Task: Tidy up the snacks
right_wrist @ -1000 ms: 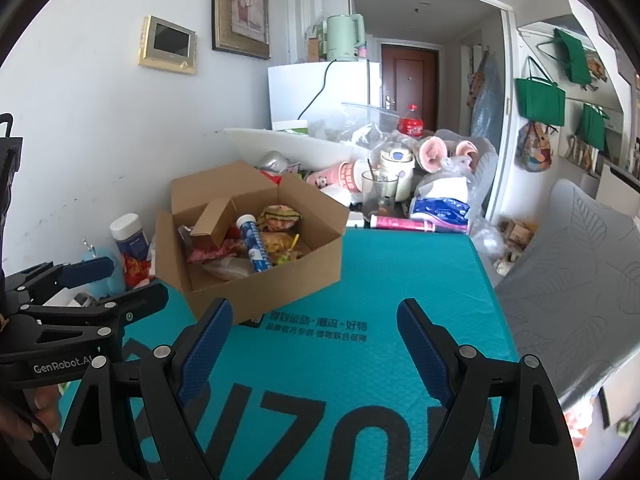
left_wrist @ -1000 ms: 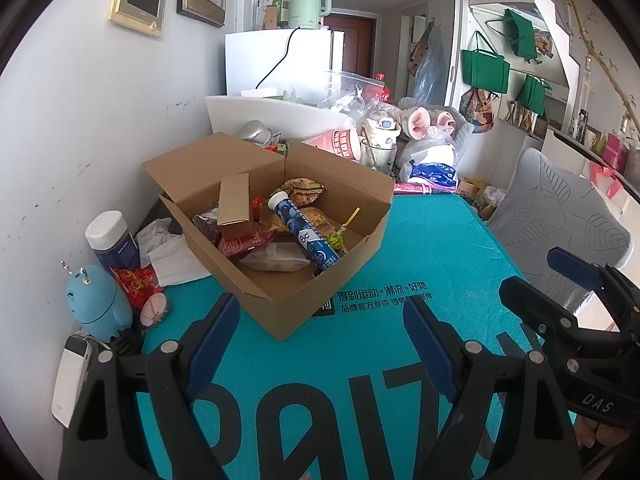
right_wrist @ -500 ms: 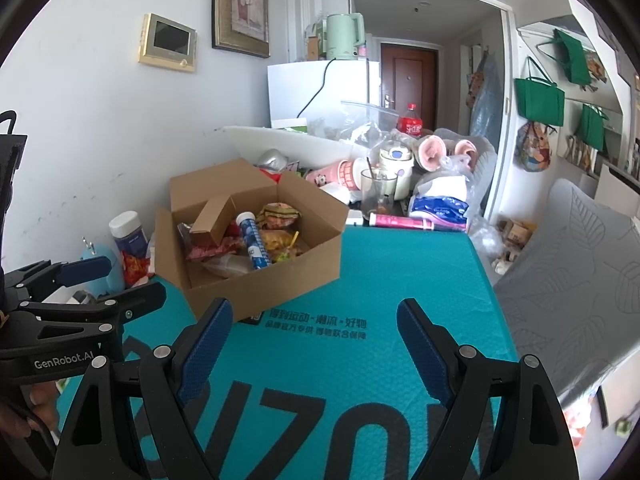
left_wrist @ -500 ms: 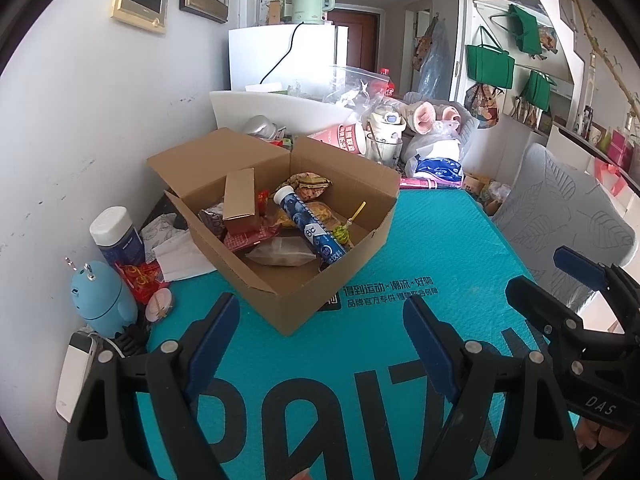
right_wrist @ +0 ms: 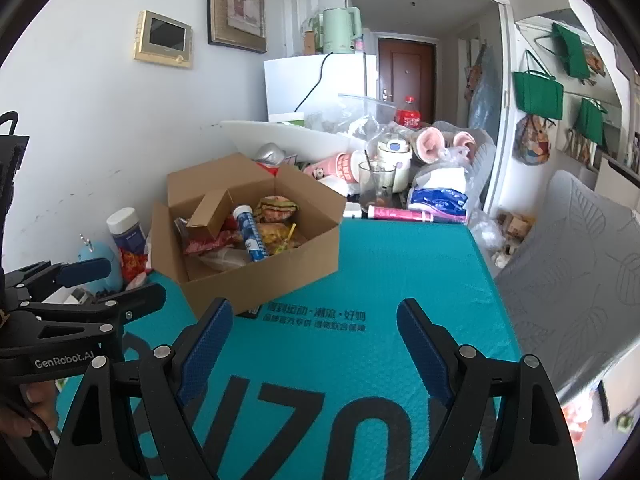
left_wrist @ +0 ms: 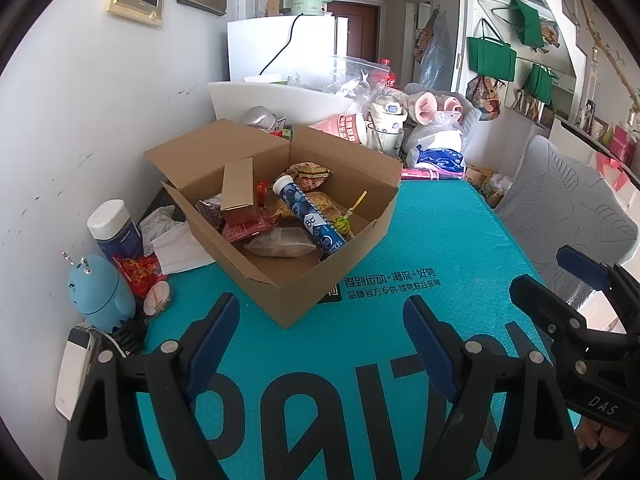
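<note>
Over the last second little changes: both cameras drift slightly, and the cardboard box point(left_wrist: 280, 216) sits a touch farther from the left gripper point(left_wrist: 320, 336), so the hands seem to be easing back, not reaching in. The snacks lie where they lay: a blue tablet tube point(left_wrist: 308, 216), a lollipop point(left_wrist: 346, 220), a red wrapper point(left_wrist: 248, 230), a clear packet point(left_wrist: 280, 246) and a small brown carton point(left_wrist: 238, 192) all rest inside the open box on the teal mat point(left_wrist: 420, 240). That fits either snacks already gathered or a box waiting to be sorted. The left gripper hangs with jaws spread wide, holding and touching nothing. The right gripper point(right_wrist: 316, 336) is equally wide apart and empty above the mat.
</note>
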Motion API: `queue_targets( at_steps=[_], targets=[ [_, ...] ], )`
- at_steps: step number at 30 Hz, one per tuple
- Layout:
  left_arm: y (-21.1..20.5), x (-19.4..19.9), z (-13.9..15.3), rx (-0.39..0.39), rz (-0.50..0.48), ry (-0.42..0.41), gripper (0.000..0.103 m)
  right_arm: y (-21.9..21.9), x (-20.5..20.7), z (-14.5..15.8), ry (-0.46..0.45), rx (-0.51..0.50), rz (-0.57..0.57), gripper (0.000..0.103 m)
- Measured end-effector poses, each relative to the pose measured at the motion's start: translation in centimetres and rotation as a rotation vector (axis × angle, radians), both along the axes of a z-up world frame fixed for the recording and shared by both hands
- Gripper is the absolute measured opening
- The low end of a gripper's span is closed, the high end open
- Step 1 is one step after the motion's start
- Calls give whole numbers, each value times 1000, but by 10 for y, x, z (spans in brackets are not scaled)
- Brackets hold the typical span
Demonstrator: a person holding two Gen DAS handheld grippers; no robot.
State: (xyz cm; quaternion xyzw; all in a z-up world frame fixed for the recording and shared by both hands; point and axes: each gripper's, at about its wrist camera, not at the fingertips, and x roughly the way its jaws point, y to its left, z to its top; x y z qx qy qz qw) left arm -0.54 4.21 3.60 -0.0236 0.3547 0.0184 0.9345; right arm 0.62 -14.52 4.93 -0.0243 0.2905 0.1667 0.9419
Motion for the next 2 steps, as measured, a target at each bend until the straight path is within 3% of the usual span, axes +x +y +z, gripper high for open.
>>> queue_targets(
  at_steps=[2],
  targets=[
    [-1, 1, -2, 4, 0, 3, 84, 0, 1, -1, 3, 1, -2, 85]
  ],
)
